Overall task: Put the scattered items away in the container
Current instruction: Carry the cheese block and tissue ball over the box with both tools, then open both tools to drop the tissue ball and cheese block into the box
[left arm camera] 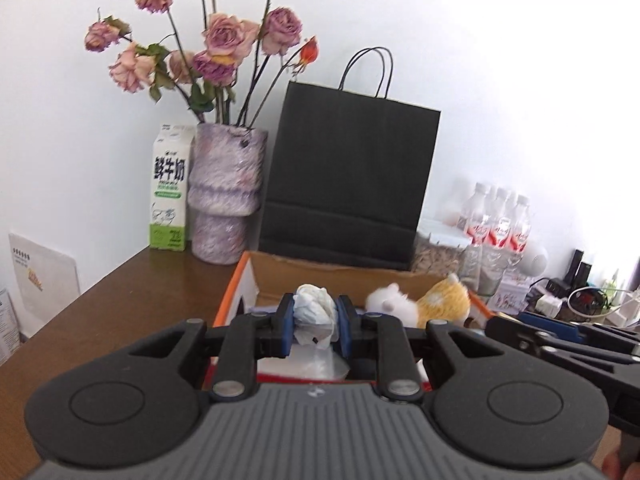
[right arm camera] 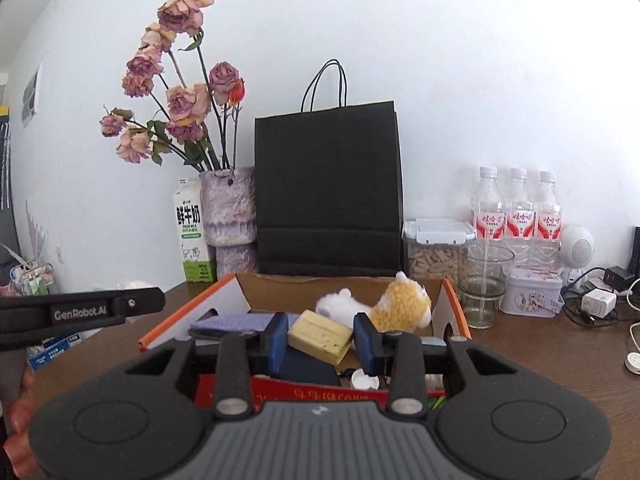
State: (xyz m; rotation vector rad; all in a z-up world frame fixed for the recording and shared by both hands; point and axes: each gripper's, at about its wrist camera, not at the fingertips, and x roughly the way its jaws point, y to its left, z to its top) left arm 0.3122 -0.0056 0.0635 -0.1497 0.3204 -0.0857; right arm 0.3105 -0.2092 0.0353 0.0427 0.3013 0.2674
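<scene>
Dead centre of each frame, over the open cardboard box (right arm camera: 304, 292): left gripper (left arm camera: 315, 320) clamps a crumpled white tissue wad (left arm camera: 315, 314), right gripper (right arm camera: 320, 338) pinches a speckled yellow sponge block (right arm camera: 320, 336) (box bottom mostly hidden by the grippers).

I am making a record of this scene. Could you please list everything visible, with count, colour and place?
box: 1, cardboard with orange edge, table centre, open
plush: 1, yellow and white, in box
pouch: 1, purple, in box, left side
tissue: 1, white, crumpled, in left tongs
sponge: 1, yellow, in right tongs
bag: 1, black, behind box
vase: 1, purple-white, left of bag, holding dried pink roses
milk carton: 1, white and green, left of vase
bottles: 3 clearly seen, clear with red labels, right rear
jar: 1, clear, white lid, right of bag
glass: 1, clear, right of box
tin: 1, pale, beside glass
table: 1, brown
left tongs: black, blue pads
right tongs: black, blue pads
</scene>
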